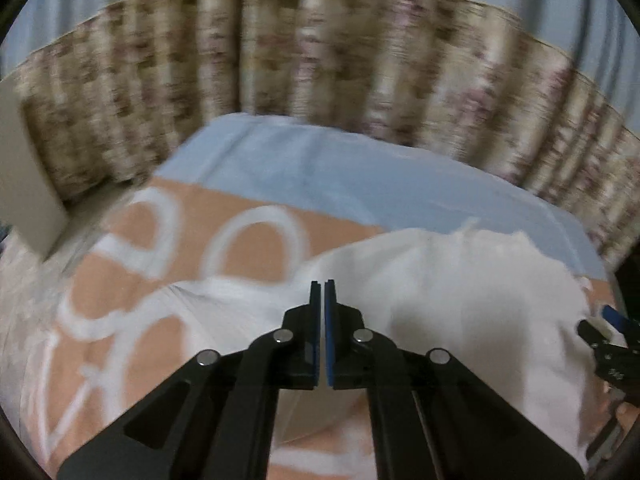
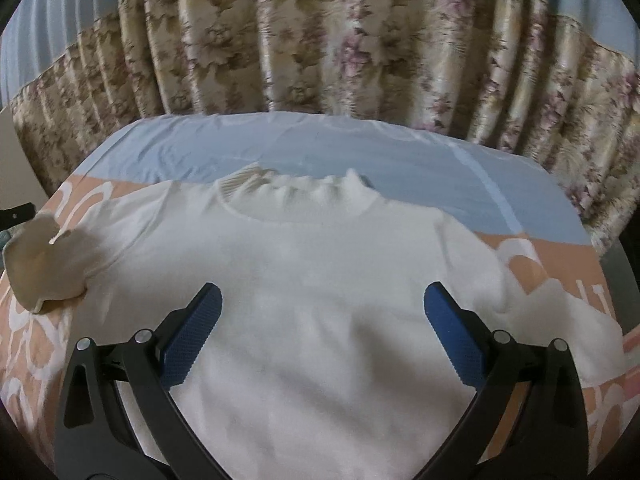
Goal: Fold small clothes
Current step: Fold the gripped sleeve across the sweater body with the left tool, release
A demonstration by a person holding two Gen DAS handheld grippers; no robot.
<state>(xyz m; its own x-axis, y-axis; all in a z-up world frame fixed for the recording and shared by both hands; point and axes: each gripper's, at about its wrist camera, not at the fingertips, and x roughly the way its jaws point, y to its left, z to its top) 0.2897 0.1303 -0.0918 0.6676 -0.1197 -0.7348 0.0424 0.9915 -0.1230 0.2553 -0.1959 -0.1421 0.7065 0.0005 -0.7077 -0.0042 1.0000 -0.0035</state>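
A white knit sweater [image 2: 320, 264] lies face up on the bed, collar [image 2: 296, 196] toward the curtain. Its sleeve [image 2: 44, 268] on the left is bunched into a shaded lump at the body's edge. The other sleeve [image 2: 560, 312] lies spread out to the right. My right gripper [image 2: 323, 292] is open wide over the chest, with nothing between its blue pads. In the blurred left wrist view, my left gripper [image 1: 322, 284] is shut, pads together, above the sweater's [image 1: 460, 300] left part. I see no cloth between them. The right gripper [image 1: 600, 326] shows at that view's right edge.
The bed has a peach cover with white loops [image 2: 560, 264] and a pale blue sheet [image 2: 280, 148] at the far end. A floral curtain [image 2: 320, 40] hangs right behind the bed. A pale box-like thing [image 1: 24, 184] stands at the bed's left.
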